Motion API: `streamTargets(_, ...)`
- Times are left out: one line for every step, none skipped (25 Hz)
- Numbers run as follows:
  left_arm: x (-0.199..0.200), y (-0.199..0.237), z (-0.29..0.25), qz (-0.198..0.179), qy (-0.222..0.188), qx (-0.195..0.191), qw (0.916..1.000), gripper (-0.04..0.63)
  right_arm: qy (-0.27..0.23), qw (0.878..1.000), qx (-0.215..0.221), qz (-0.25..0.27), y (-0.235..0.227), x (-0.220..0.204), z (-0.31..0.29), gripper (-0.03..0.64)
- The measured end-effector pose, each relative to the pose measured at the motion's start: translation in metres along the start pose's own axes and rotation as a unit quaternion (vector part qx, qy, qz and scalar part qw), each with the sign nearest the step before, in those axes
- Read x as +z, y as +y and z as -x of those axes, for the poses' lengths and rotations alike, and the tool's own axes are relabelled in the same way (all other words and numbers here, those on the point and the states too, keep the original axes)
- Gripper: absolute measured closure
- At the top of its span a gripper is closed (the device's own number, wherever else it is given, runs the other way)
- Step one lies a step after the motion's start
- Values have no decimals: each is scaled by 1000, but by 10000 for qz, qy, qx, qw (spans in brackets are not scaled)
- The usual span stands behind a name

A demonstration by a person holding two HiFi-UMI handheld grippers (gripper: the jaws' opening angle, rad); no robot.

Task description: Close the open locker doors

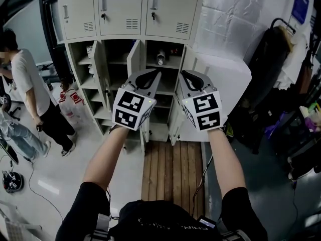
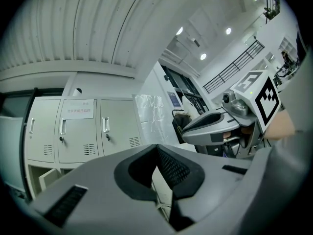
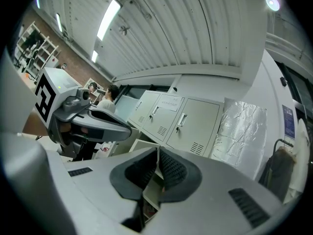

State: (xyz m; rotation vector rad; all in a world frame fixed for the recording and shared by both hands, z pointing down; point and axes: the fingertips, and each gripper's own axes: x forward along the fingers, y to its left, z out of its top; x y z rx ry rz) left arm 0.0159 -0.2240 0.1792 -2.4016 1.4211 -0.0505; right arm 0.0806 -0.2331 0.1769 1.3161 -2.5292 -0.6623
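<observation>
A grey locker bank (image 1: 125,14) stands ahead. Its upper doors are closed. Below them several doors hang open: a narrow one (image 1: 102,74) at the left, one (image 1: 133,58) in the middle, and a wide white one (image 1: 223,92) swung out at the right. Shelves inside hold small items. My left gripper (image 1: 153,75) and right gripper (image 1: 185,75) are held side by side in front of the open compartments, apart from the doors. Both are shut with nothing between the jaws. In the left gripper view the closed upper doors (image 2: 80,131) show above the shut left gripper (image 2: 156,153). The right gripper view has the shut right gripper (image 3: 157,161) under the same doors (image 3: 188,126).
A wooden slat platform (image 1: 173,177) lies on the floor before the lockers. A person in a white shirt (image 1: 27,84) stands at the left, with another's legs (image 1: 20,137) nearby. Dark bags and a rack (image 1: 273,79) crowd the right side. A cable (image 1: 35,187) runs over the floor.
</observation>
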Motion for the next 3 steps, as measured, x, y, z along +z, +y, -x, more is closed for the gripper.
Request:
streamTargets(1,0,0,23,1,-9,10000,575,3,10000,2,10,-1,0,0,577)
streamTargets(1,-1,0,41,4,-15,10000,575,6,10000,3,21,-1,0,1,577)
streamTargets(2,-1,-1,57,8,-19,10000,575,8,10000,4,33,-2,0,1,577)
